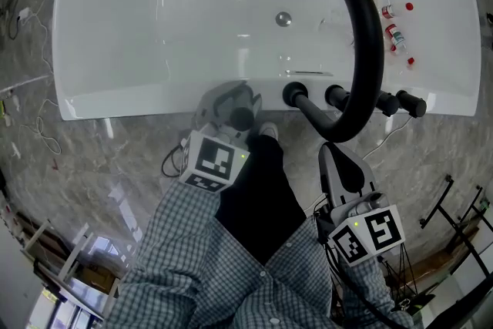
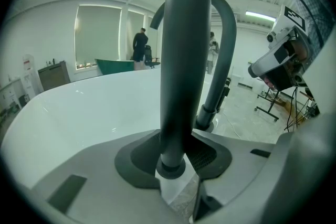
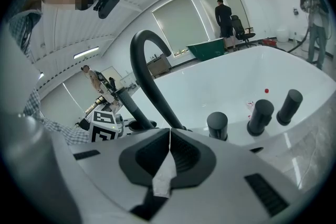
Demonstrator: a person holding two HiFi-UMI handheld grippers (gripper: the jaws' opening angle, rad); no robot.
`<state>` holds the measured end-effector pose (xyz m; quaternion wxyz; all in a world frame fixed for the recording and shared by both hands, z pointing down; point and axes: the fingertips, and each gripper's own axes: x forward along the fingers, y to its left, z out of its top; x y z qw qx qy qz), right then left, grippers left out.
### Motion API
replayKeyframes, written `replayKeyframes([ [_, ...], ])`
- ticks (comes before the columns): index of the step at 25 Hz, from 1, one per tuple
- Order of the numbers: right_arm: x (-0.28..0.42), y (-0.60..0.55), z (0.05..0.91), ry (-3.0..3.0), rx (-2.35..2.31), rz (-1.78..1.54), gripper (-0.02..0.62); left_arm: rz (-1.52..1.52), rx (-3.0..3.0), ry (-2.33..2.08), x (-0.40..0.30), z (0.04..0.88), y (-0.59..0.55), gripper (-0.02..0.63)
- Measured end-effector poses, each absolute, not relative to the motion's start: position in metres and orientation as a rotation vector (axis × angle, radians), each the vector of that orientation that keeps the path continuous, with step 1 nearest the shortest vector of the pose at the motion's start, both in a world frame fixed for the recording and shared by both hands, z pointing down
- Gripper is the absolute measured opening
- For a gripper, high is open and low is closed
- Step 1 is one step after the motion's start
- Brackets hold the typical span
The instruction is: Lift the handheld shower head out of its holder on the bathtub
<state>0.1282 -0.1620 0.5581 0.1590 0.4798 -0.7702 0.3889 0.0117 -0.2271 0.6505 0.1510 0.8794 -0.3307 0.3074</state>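
handheld shower head (image 2: 181, 60), dark upright cylinder between spread left fingers (image 2: 94, 165); right fingers (image 3: 231, 165) pressed together

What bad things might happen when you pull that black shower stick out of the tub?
1. The shower head is a smooth round stick standing between the open jaws of the left tool. With a weak squeeze it might slip and bang the white tub.
2. The tall curved spout stands close by, so a tilted lift might knock into it.
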Motion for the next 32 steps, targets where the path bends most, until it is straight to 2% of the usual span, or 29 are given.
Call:
replayKeyframes([
  [32,0.119,-0.157,0.480,-2.266,1.403,1.017,0.018,0.860,2.578,-1.035,0.006,0.524,-0.208,0.126],
])
